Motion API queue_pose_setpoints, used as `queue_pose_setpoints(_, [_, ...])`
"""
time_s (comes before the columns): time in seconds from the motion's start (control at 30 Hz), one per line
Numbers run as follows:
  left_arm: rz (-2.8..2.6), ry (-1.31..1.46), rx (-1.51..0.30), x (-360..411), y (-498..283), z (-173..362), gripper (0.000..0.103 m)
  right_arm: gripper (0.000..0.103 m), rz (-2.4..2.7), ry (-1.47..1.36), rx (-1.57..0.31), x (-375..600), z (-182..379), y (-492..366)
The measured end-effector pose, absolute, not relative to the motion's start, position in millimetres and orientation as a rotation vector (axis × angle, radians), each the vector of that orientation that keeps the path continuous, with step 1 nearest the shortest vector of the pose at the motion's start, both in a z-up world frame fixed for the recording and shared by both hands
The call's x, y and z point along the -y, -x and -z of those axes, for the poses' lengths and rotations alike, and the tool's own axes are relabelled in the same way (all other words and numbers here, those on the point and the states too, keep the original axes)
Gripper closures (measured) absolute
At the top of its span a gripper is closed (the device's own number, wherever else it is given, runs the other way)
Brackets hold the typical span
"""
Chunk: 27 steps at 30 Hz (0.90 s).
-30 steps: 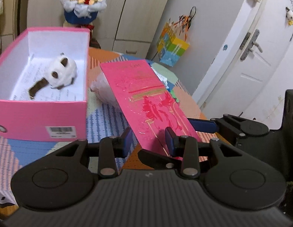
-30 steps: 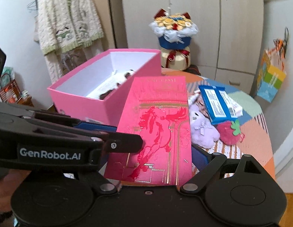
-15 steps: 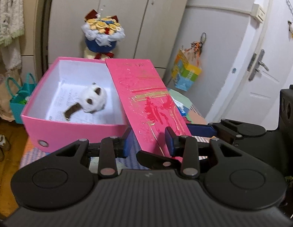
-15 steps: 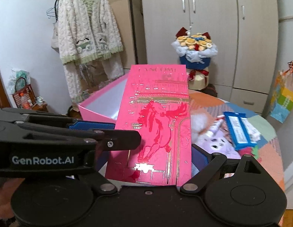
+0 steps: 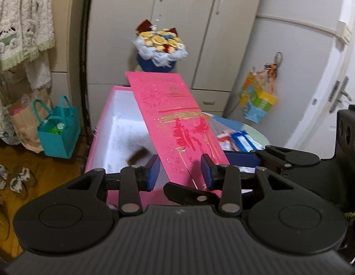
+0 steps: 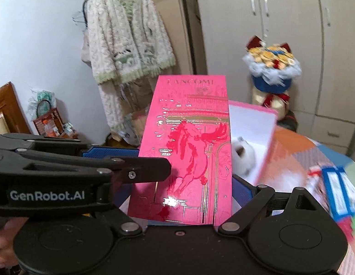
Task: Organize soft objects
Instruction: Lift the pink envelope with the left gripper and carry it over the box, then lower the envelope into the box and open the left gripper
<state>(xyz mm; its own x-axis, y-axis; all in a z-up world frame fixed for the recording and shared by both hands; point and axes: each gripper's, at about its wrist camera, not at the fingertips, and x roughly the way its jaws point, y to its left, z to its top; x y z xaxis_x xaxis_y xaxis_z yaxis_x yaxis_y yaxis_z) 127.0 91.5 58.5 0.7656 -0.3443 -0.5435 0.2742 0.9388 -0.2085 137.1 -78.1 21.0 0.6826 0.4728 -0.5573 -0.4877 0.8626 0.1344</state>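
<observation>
- Right wrist view: we see R gripper [image 6: 182,190] jaws wide, clamping pink lid [image 6: 188,142] across its width.
- L gripper [image 5: 179,171] pinches lid's side edge.
- Plush toy [image 6: 242,158] lies in pink box [image 6: 253,119].

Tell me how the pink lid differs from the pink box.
The pink lid is a flat panel with a red horse; the pink box is deep, plain white inside. The lid is raised and tilted; the box sits on the table, open, holding a plush toy. Both are pink outside.
</observation>
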Motion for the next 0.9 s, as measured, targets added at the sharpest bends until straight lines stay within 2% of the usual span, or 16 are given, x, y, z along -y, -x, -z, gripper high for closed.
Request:
queue_pose_setpoints(0.33, [0.269,0.121,-0.684,-110,-218,-43,0.066,0.010,-0.589,-0.067,-0.685,52,2,-224])
queue_pose_setpoints(0.7, [0.254,0.200,-0.833,-123,-289,-11,0.066,0.008,-0.585,-0.174,-0.944,40,38,-301])
queue_pose_setpoints(0.9, [0.242,0.179,-0.839,-119,-298,-7,0.065,0.006,-0.581,-0.104,-1.052,22,47,-315])
